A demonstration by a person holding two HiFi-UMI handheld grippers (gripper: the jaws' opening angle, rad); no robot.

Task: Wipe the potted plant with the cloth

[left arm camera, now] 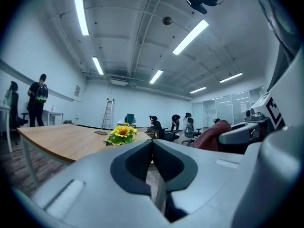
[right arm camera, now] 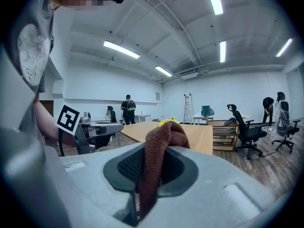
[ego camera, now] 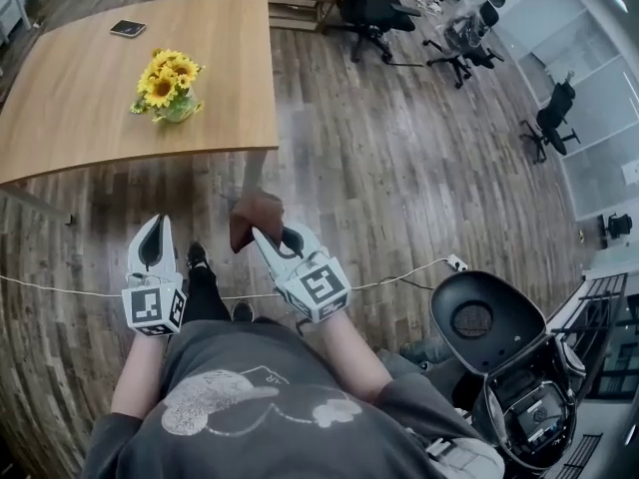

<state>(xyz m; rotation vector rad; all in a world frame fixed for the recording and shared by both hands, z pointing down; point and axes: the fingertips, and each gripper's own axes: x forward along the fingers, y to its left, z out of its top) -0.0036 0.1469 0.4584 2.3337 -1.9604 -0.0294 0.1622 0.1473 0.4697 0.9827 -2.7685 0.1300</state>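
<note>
The potted plant (ego camera: 168, 86), a small pot of yellow sunflowers, stands on the wooden table (ego camera: 70, 98) at the upper left, well ahead of both grippers. A brown cloth (ego camera: 256, 218) hangs bunched from my right gripper (ego camera: 266, 235), which is shut on it. In the right gripper view the cloth (right arm camera: 159, 151) fills the gap between the jaws, and the sunflowers (right arm camera: 168, 121) peek over it. My left gripper (ego camera: 155, 222) is beside the right one, over the floor. Its jaws (left arm camera: 152, 143) are shut with nothing between them, and the sunflowers (left arm camera: 122, 133) show just beyond.
A phone (ego camera: 128, 28) lies at the table's far side. Black office chairs (ego camera: 374, 8) stand behind the table and at the right. A white cable (ego camera: 399, 275) crosses the wooden floor. A black round device (ego camera: 489, 322) sits at the lower right. A person (right arm camera: 128, 109) stands far off.
</note>
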